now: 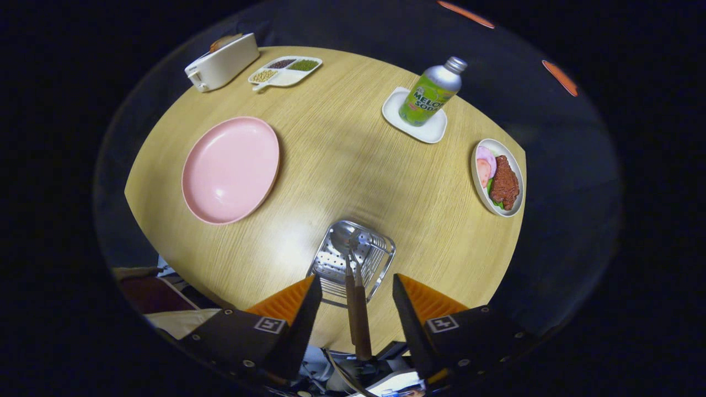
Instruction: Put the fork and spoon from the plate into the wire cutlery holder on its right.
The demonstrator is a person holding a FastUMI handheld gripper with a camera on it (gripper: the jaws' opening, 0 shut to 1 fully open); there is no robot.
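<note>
The pink plate [230, 170] lies bare on the round wooden table [342, 154], to the left and beyond the fingers. The wire cutlery holder [353, 259] stands just ahead of the fingers, right of the plate. Two utensils stand in it: their metal heads rest inside the basket and their brown handles [358, 314] stick back toward me, passing between the fingers. I cannot tell which is the fork and which the spoon. My gripper [357, 289] is open above the holder, its fingers apart on either side of the handles without touching them.
A white toaster [222, 62] and a divided tray of beans [285, 70] sit at the far left. A green soda bottle [432, 91] stands on a white coaster [415, 116]. A plate of meat [497, 176] lies at the right edge. Cluttered items lie below the table's near edge.
</note>
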